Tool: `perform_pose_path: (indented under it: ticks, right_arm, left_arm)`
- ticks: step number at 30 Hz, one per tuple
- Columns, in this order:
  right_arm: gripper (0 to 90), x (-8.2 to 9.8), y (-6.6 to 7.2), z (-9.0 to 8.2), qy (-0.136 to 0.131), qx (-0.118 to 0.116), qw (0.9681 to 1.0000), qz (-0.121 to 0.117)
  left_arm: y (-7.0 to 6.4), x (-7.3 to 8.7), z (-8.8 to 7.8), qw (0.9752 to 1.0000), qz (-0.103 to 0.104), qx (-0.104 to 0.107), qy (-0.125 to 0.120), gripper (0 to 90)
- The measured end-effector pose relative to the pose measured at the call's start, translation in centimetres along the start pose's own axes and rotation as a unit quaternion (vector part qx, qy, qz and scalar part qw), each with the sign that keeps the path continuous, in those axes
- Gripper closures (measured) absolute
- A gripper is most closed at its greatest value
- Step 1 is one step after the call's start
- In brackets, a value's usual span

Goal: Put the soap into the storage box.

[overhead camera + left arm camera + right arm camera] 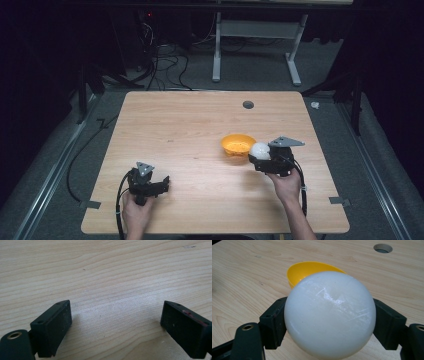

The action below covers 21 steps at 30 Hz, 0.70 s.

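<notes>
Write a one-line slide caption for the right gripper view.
Right gripper clamps a white ball just short of the yellow bowl on the wooden table.

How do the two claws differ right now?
The right claw is shut on a white ball, while the left claw is open and holds nothing. The right claw is beside the yellow bowl; the left claw sits apart from it, near the table's front left. Both have black jaws, and a hand holds each.
</notes>
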State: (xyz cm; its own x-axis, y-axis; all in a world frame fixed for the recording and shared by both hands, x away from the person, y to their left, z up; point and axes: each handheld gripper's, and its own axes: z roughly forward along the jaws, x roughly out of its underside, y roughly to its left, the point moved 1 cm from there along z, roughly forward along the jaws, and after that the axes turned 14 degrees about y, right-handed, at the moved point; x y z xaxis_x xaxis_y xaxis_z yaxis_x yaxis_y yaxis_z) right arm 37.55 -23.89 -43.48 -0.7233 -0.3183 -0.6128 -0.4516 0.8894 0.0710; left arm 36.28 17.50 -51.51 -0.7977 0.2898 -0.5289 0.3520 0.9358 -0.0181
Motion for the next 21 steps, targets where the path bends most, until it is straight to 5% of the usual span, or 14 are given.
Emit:
perform_pose_path:
  ticks: [21]
  right_arm:
    - [24.5, -1.9, 0.1, 0.5, 0.005, -0.008, 0.9999, -0.011]
  left_arm:
    - [0.0, 0.0, 0.0, 1.0000, 0.000, 0.000, 0.000, 10.4]
